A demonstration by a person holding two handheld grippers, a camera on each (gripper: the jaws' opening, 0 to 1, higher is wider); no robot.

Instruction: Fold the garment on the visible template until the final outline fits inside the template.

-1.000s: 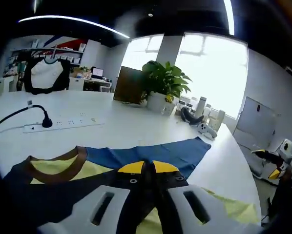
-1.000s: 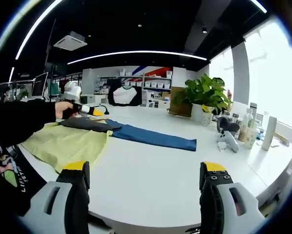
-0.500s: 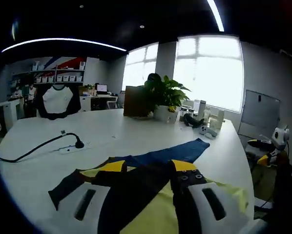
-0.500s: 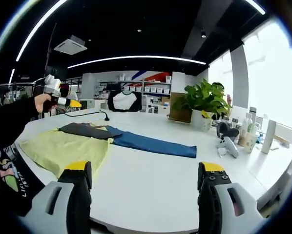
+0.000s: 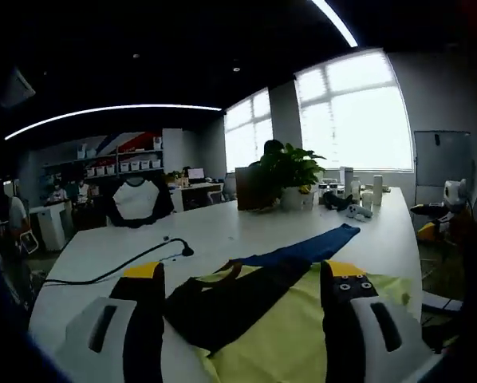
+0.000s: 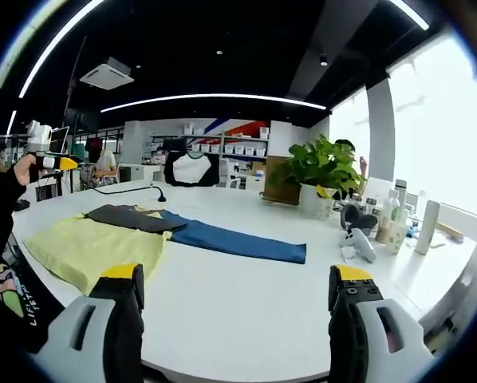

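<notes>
Here:
- The left gripper [image 5: 242,275] is above the garment [image 5: 290,315], jaws spread, nothing between them.
- The right gripper [image 6: 237,279] has jaws wide apart, also empty.
- The garment [image 6: 135,235] lies flat on the white table [image 6: 246,295], one blue sleeve stretched toward the plant [image 6: 322,171].

Matt cloth garment [image 6: 147,235] on a smooth, faintly glossy white table [image 6: 246,287]
</notes>
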